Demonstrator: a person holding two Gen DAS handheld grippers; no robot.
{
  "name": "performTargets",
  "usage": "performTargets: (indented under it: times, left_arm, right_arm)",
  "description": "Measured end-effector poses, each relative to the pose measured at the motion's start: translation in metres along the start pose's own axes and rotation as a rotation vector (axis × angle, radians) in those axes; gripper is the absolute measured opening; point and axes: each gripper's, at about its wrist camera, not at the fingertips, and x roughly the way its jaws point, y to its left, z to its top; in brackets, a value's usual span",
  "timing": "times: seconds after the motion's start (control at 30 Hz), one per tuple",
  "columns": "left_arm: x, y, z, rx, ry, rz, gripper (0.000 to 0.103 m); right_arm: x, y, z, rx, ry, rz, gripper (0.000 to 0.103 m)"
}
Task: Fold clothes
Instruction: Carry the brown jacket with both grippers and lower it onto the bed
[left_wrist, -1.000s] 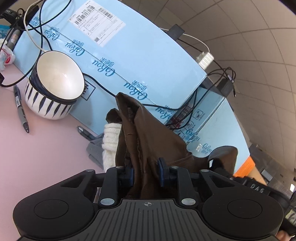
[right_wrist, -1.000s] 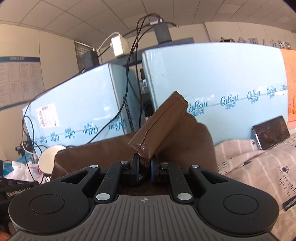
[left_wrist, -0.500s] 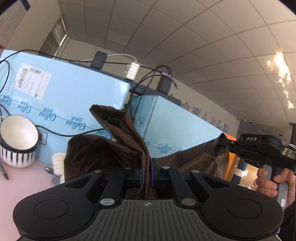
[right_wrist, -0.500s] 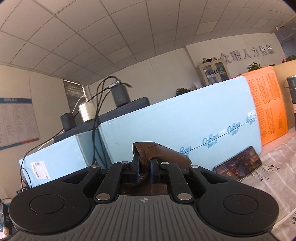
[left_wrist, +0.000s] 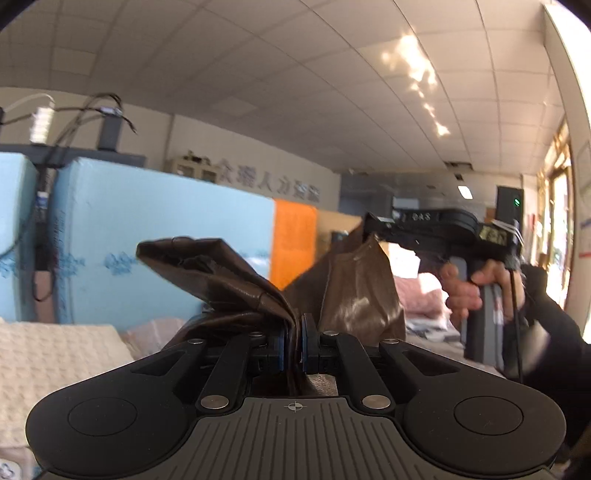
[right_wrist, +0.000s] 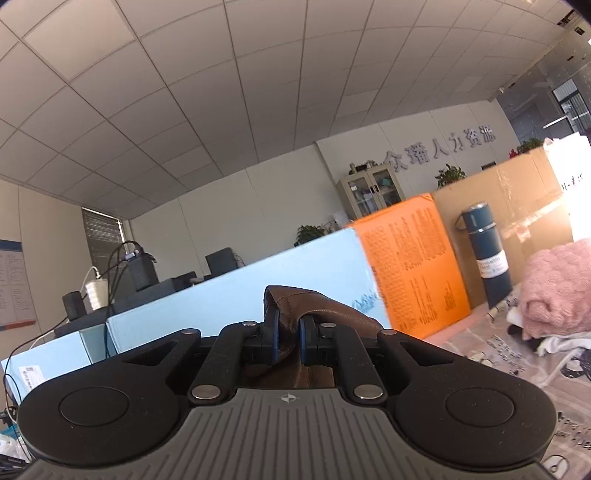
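1. the left gripper (left_wrist: 293, 341) has its blue pads pressed together on a bunched edge of the brown garment (left_wrist: 236, 284); the cloth passes straight through the narrow slit between the pads.
2. from that grip the brown garment rises in a glossy, creased fold to the left and stretches across to the right, held up in the air rather than lying flat.
3. in the left wrist view the right gripper (left_wrist: 373, 225) shows side-on at the far end of the cloth, clamped on its upper corner, with the person's hand (left_wrist: 476, 291) wrapped round the handle and a dark sleeve (left_wrist: 554, 332) behind it.
4. in the right wrist view the same gripper (right_wrist: 288, 339) has its jaws closed to a thin gap on a thick hem of the garment (right_wrist: 317, 314), which loops up over the right pad.
5. so the garment hangs between the two grippers, one end in each.
6. behind it stand light blue boxes (left_wrist: 155, 236), an orange box (right_wrist: 413, 266) and a brown cardboard box (right_wrist: 517, 199).
7. a dark blue flask (right_wrist: 487, 254) stands upright against the cardboard box, just beside the orange one.
8. a pink fluffy garment (right_wrist: 554, 288) lies piled at the right on a patterned cloth (right_wrist: 517, 365).
9. a cream waffle-textured cloth (left_wrist: 55, 354) lies low at the left of the left wrist view.
10. cables and adapters (right_wrist: 122, 269) sit on top of the blue boxes.
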Motion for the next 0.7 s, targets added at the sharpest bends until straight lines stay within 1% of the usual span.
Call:
performTargets:
  times: [0.03,0.07,0.1,0.17,0.23,0.27,0.3,0.33,0.43,0.47,0.5,0.53,0.57,0.6,0.67,0.7]
  left_arm:
    - [0.005,-0.008,-0.006,0.038,0.049,-0.017,0.007]
    - [0.010,-0.016,-0.011,0.077,0.095,-0.031,0.007]
    - [0.015,-0.021,-0.015,0.093,0.143,-0.048,0.006]
    - [0.021,-0.026,-0.021,0.116,0.200,-0.054,0.007]
    - [0.025,-0.030,-0.026,0.138,0.255,-0.058,0.007]
    - [0.027,-0.028,-0.026,0.134,0.272,-0.052,0.008]
    - [0.028,-0.025,-0.027,0.119,0.281,-0.044,0.014]
    - [0.029,-0.023,-0.027,0.102,0.289,-0.036,0.015]
    - [0.022,-0.011,-0.024,0.027,0.280,-0.026,0.024]
    - [0.020,-0.008,-0.024,0.000,0.281,-0.019,0.031]
    - [0.018,-0.005,-0.023,-0.031,0.278,-0.018,0.045]
    - [0.009,-0.003,-0.025,-0.064,0.269,-0.011,0.055]
    - [0.004,0.001,-0.025,-0.096,0.254,0.013,0.075]
    - [-0.001,0.005,-0.025,-0.129,0.238,0.040,0.084]
    - [-0.007,0.016,-0.024,-0.196,0.215,0.076,0.085]
    - [-0.009,0.021,-0.023,-0.229,0.202,0.105,0.088]
  right_arm:
    - [-0.003,-0.015,-0.001,0.015,0.024,-0.021,0.009]
    - [-0.007,-0.030,-0.003,0.019,0.040,-0.064,0.009]
    - [-0.011,-0.045,-0.007,0.016,0.042,-0.121,0.009]
    - [-0.015,-0.074,-0.011,0.035,0.053,-0.210,0.010]
    - [-0.016,-0.102,-0.015,0.083,0.080,-0.279,0.010]
    - [-0.015,-0.112,-0.018,0.095,0.101,-0.301,0.010]
    - [-0.015,-0.122,-0.020,0.106,0.122,-0.323,0.010]
    - [-0.014,-0.131,-0.022,0.121,0.145,-0.339,0.012]
    - [-0.013,-0.155,-0.027,0.193,0.218,-0.347,0.013]
    - [-0.015,-0.160,-0.027,0.212,0.231,-0.346,0.014]
    - [-0.018,-0.164,-0.025,0.225,0.236,-0.340,0.014]
    - [-0.020,-0.167,-0.023,0.238,0.242,-0.335,0.016]
    - [-0.022,-0.170,-0.021,0.248,0.247,-0.332,0.018]
    - [-0.025,-0.173,-0.019,0.256,0.248,-0.334,0.019]
    - [-0.031,-0.180,-0.013,0.284,0.249,-0.343,0.021]
    - [-0.034,-0.183,-0.010,0.298,0.249,-0.347,0.022]
